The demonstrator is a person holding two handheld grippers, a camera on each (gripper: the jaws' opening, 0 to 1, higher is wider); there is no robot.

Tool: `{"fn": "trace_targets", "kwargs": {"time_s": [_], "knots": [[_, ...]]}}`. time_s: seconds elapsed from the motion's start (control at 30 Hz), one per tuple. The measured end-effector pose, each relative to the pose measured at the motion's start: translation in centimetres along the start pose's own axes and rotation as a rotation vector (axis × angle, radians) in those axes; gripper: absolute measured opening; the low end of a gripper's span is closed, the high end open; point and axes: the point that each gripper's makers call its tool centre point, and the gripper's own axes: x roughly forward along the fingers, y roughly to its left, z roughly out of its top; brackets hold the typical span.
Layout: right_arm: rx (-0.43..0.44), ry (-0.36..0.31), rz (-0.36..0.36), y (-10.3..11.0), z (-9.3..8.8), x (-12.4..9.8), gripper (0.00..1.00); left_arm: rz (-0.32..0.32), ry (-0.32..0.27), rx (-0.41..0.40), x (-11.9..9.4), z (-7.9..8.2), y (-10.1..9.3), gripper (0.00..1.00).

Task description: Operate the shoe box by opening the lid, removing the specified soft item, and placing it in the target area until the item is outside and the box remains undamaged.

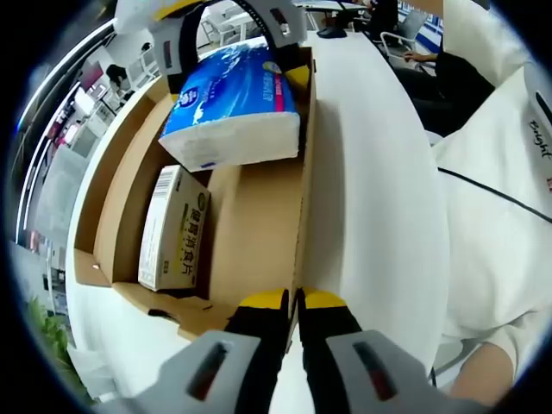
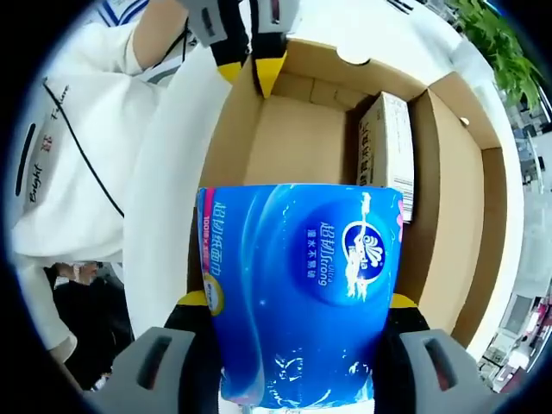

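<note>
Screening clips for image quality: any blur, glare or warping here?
Left gripper view: sharp centre, fisheye bends the shoe box walls, text on the small carton soft. Right gripper view: tissue pack looms large and slightly soft between the right claw jaws; mild sheen on its wrapper.

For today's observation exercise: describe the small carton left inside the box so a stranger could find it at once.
Start at the open cardboard shoe box on the white table. The small beige carton stands against one inner wall. Unlike the blue tissue pack held above, it is rigid and pale.
</note>
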Motion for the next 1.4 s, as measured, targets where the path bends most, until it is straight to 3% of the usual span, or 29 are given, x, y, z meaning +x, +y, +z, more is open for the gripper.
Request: {"fn": "trace_targets", "kwargs": {"time_s": [0.27,0.53,0.67,0.87,1.27,1.4], "knots": [[0.022,-0.022,-0.022,-0.7,-0.8,-1.5,0.69,-0.001,0.0,0.0,0.0,0.0,0.0,0.05],[-0.034,-0.009,-0.063,-1.0,-1.0,-1.8,0.69,-0.003,0.0,0.0,0.0,0.0,0.0,0.05],[-0.014,0.0,-0.022,-0.4,-1.1,-2.1,0.69,-0.002,-0.002,0.002,0.0,0.1,0.0,0.05],[-0.004,-0.024,-0.094,-2.1,-1.5,-3.4,0.69,-0.004,-0.006,0.001,0.0,0.1,0.0,0.05],[0.006,-0.041,-0.078,-1.5,-2.3,-4.2,0.69,-0.005,-0.009,0.003,0.1,0.2,0.0,0.05],[0.019,-0.011,-0.082,-1.7,-3.1,-4.4,0.69,-0.002,-0.012,0.005,0.0,0.2,0.0,0.05]]}}
